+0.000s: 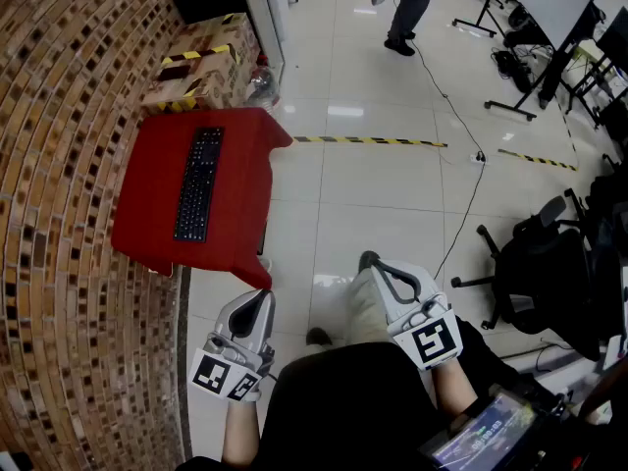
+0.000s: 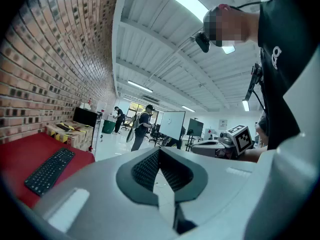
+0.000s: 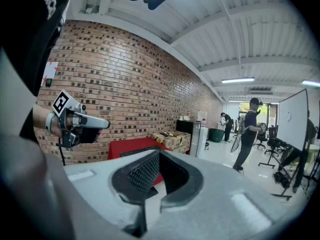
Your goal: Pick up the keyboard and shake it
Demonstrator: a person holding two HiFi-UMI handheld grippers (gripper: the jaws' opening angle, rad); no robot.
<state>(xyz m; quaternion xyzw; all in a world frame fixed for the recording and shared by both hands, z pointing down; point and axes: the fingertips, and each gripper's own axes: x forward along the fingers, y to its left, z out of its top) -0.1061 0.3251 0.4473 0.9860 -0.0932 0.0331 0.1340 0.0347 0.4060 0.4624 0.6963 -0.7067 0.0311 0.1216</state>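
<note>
A long black keyboard (image 1: 198, 184) lies lengthwise on a red-covered table (image 1: 147, 214) against the brick wall. Both grippers are held low near my body, well short of the table. The left gripper (image 1: 263, 298) is shut with nothing in it, and so is the right gripper (image 1: 370, 261). In the left gripper view the shut jaws (image 2: 160, 152) point past the keyboard (image 2: 50, 170), which lies at the lower left on the red table (image 2: 20, 151). In the right gripper view the shut jaws (image 3: 159, 155) aim toward the red table (image 3: 131, 145); the left gripper (image 3: 75, 120) shows at the left.
Cardboard boxes with yellow-black tape (image 1: 201, 67) stand behind the table. A brick wall (image 1: 59, 116) runs along the left. A black office chair (image 1: 545, 268) is at the right, a cable (image 1: 461, 194) crosses the tiled floor, and a person (image 1: 407, 8) stands far ahead.
</note>
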